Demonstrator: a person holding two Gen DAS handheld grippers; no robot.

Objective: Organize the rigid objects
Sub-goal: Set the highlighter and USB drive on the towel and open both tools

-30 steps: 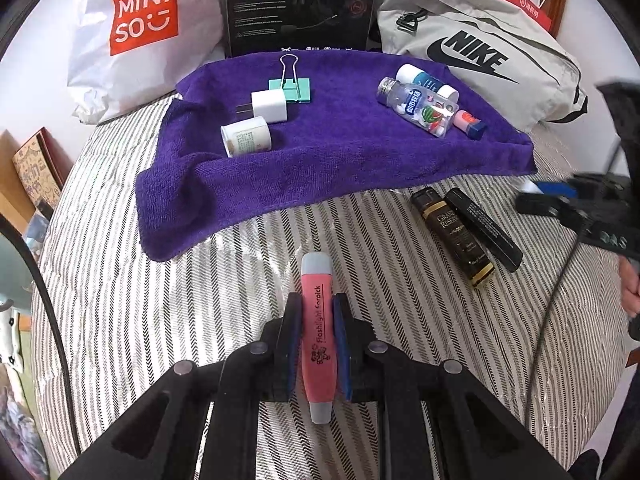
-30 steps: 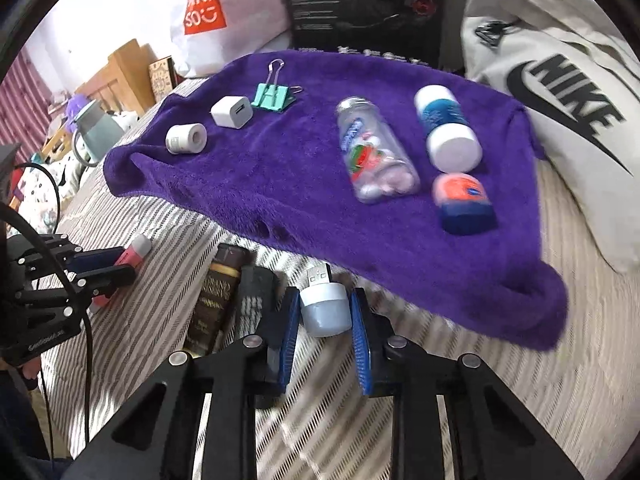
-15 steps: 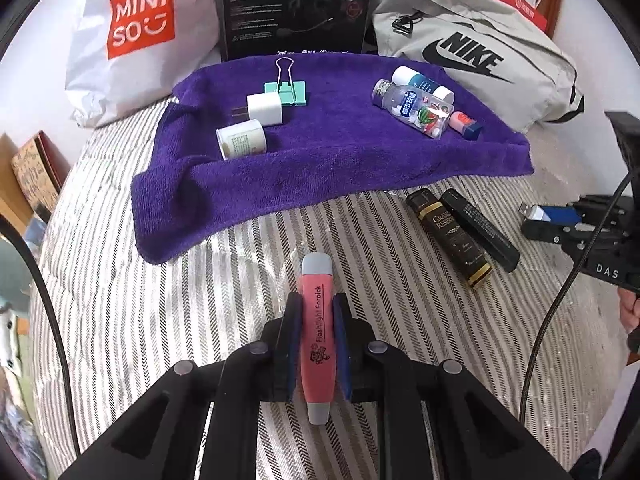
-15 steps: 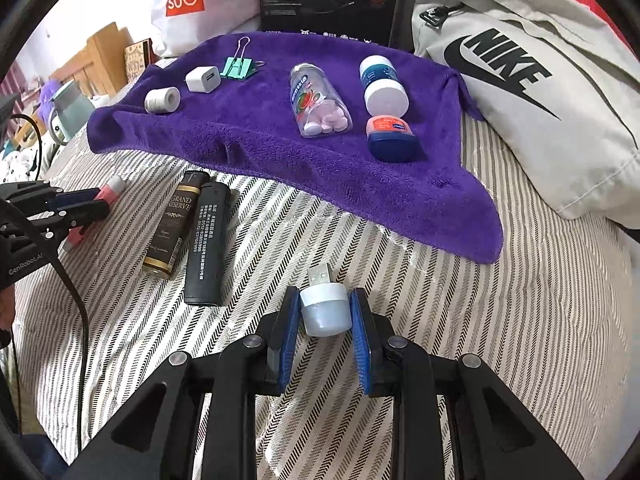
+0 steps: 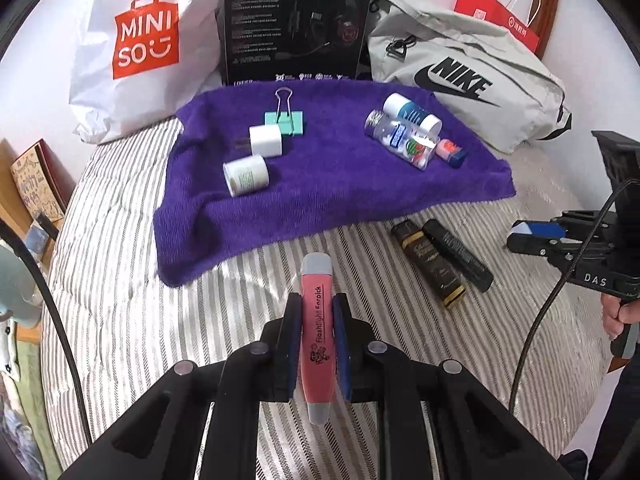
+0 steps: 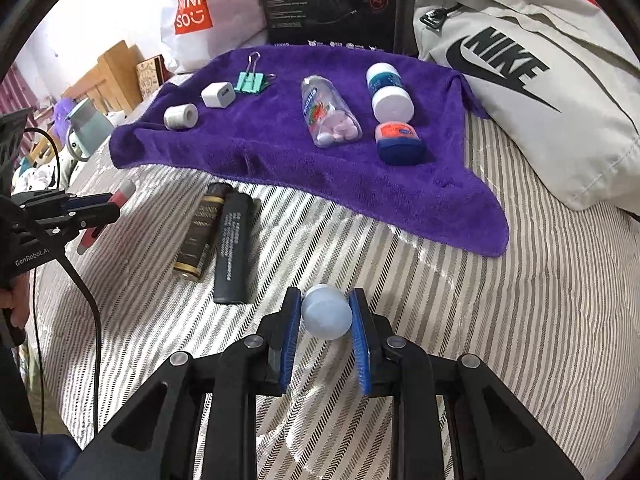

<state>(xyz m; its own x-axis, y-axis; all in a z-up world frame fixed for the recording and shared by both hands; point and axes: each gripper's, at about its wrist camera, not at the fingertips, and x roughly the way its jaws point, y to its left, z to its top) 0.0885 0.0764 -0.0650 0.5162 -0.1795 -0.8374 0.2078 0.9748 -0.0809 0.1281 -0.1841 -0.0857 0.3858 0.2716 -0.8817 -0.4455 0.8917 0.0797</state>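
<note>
My left gripper [image 5: 316,300] is shut on a pink flashlight stick [image 5: 317,328] with grey ends, held above the striped bedcover. My right gripper [image 6: 325,298] is shut on a small pale blue rounded USB light [image 6: 326,316]. A purple towel [image 6: 280,152] lies ahead. On it rest a white roll [image 6: 181,116], a white charger cube [image 6: 218,95], a teal binder clip [image 6: 251,81], a clear pill bottle [image 6: 330,114], a white-capped blue bottle [image 6: 389,90] and a small blue jar [image 6: 398,140]. Two dark tubes [image 6: 218,236] lie side by side in front of the towel.
Behind the towel stand a white Miniso bag [image 5: 144,44], a black headset box [image 5: 296,20] and a grey Nike bag [image 5: 472,80]. Wooden furniture [image 6: 116,68] and a kettle [image 6: 86,124] sit off the bed's left side. A person's hand [image 5: 624,316] holds the right gripper's handle.
The left gripper has risen a little with the pink stick. The right gripper drew back from the towel's edge with the blue light, which now shows its rounded end instead of its plug.
</note>
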